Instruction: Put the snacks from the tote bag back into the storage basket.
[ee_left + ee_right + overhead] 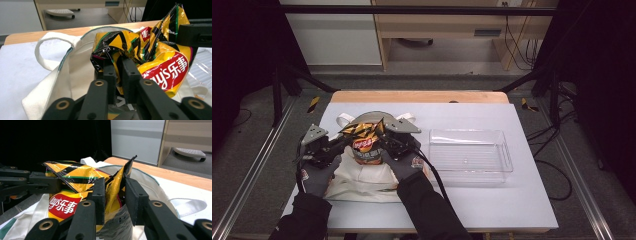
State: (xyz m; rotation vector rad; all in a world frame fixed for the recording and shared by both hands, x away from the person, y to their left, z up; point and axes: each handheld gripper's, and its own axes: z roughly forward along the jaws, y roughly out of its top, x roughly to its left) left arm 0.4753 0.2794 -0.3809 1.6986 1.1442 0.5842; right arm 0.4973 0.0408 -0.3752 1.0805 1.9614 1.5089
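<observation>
While both tools work at the left half of the desk (492,205), a yellow crisp bag (366,142) stands in the mouth of a white canvas tote (362,182). Left tool (119,65) pinches the bag's crumpled top edge on the left side, jaws pressed nearly together on the foil. Right tool (114,185) pinches the top edge on the right side, a fold of foil between its jaws. Bag sits between the two tools, upper part clear of the tote. Clear plastic tray (507,161) lies to the right, apart.
</observation>
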